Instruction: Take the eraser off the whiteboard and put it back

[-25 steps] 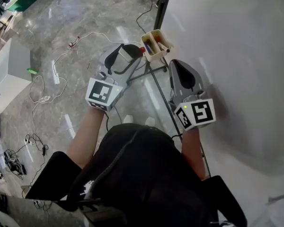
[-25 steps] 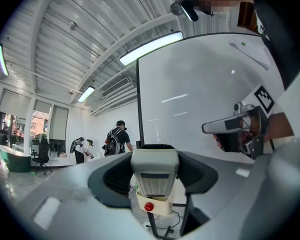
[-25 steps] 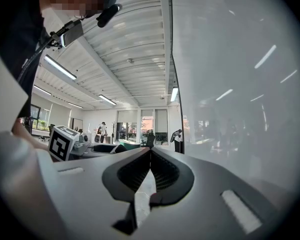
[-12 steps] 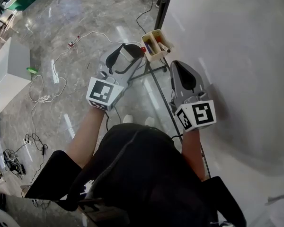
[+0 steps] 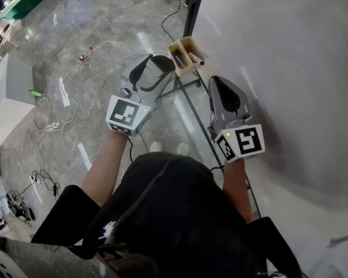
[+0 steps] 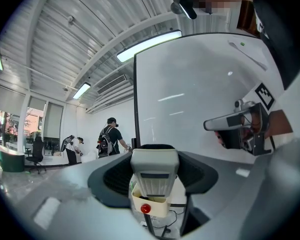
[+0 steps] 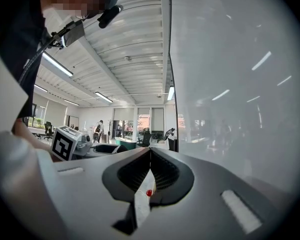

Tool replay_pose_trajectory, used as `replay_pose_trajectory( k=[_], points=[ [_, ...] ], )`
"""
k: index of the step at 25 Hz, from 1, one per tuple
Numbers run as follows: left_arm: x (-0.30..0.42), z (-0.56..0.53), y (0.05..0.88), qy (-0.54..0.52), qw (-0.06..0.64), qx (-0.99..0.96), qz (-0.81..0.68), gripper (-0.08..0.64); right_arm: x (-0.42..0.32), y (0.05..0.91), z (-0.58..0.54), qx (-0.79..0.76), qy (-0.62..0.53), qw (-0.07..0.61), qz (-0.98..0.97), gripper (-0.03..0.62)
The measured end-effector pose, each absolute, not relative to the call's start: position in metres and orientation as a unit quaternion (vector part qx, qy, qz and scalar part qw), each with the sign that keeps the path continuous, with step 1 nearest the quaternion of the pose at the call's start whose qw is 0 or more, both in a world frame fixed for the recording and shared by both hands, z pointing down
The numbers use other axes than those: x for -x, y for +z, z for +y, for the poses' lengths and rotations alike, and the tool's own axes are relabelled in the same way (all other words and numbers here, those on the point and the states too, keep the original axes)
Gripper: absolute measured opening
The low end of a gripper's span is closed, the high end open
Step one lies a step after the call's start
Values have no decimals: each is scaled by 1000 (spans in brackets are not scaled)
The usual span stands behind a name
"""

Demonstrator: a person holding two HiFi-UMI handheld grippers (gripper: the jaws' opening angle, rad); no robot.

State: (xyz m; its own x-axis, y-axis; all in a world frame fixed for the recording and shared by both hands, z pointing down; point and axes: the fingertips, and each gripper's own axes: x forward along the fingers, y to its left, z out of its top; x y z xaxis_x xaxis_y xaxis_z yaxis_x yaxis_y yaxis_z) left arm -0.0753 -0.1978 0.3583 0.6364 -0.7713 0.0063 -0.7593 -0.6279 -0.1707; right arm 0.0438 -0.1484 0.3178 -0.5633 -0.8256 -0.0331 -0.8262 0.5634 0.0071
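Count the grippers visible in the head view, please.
2. The left gripper is near the tray, closed on the eraser; the right gripper is beside the whiteboard, shut and empty. None seems hidden.

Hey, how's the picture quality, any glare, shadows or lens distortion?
Head view: sharp, with streaky light glare on the polished floor and a soft shadow on the whiteboard beside the right gripper. Left gripper view and right gripper view: strong fisheye bending, dark corners, ceiling lights mirrored on the whiteboard.

White cables (image 5: 98, 45) trail across the glossy grey floor (image 5: 104, 16)
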Motion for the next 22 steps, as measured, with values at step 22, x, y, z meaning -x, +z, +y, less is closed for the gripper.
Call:
replay_pose_trajectory(
  k=[22],
  points=[
    [30, -245, 386, -64, 67, 930, 355, 278, -75, 329, -151, 529, -7, -1, 848, 9]
  ],
)
